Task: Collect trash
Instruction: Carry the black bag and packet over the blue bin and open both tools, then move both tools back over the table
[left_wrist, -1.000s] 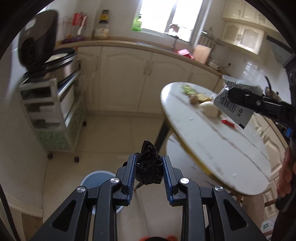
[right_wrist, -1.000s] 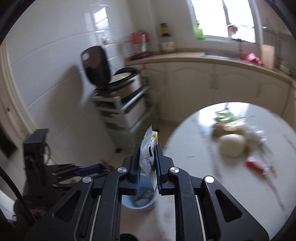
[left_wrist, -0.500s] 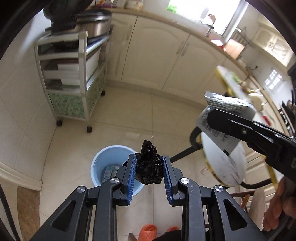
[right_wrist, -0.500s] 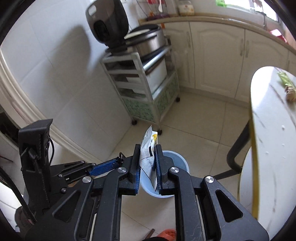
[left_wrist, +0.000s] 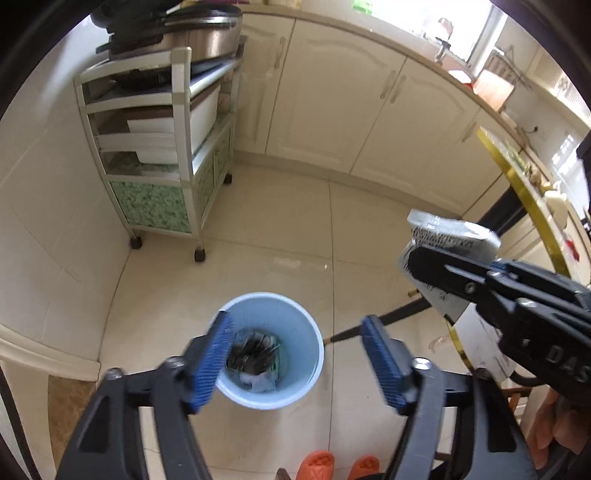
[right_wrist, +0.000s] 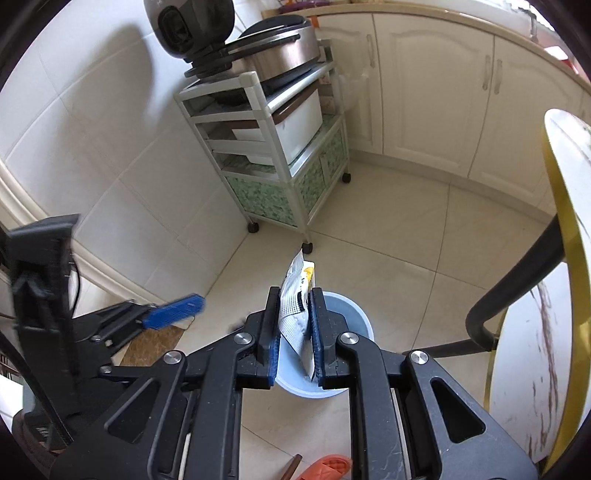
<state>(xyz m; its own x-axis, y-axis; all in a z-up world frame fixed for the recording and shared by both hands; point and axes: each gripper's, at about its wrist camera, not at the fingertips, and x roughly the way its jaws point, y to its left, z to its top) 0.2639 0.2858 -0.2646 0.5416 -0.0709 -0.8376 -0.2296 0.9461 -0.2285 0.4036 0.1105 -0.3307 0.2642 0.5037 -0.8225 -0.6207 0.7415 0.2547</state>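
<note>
A light blue trash bin (left_wrist: 291, 332) stands on the tiled floor; its rim shows behind my right fingers in the right wrist view (right_wrist: 347, 306). My left gripper (left_wrist: 299, 354) is open and empty right above the bin. A crumpled black bag (left_wrist: 255, 350) lies inside the bin on other litter. My right gripper (right_wrist: 295, 325) is shut on a white printed wrapper (right_wrist: 295, 295), held upright above the bin's near side. In the left wrist view the wrapper (left_wrist: 450, 232) and right gripper sit to the right of the bin.
A white wheeled cart (right_wrist: 280, 147) with a rice cooker (right_wrist: 266, 40) stands against the tiled wall beyond the bin. Cream cabinets (left_wrist: 354, 107) run along the back. A round gold-rimmed table (right_wrist: 565, 236) is at the right. Orange slippers (left_wrist: 340, 465) lie on the floor near me.
My left gripper opened and let go of the black bag, which dropped into the bin. Both grippers moved closer over the bin; the right still holds the wrapper.
</note>
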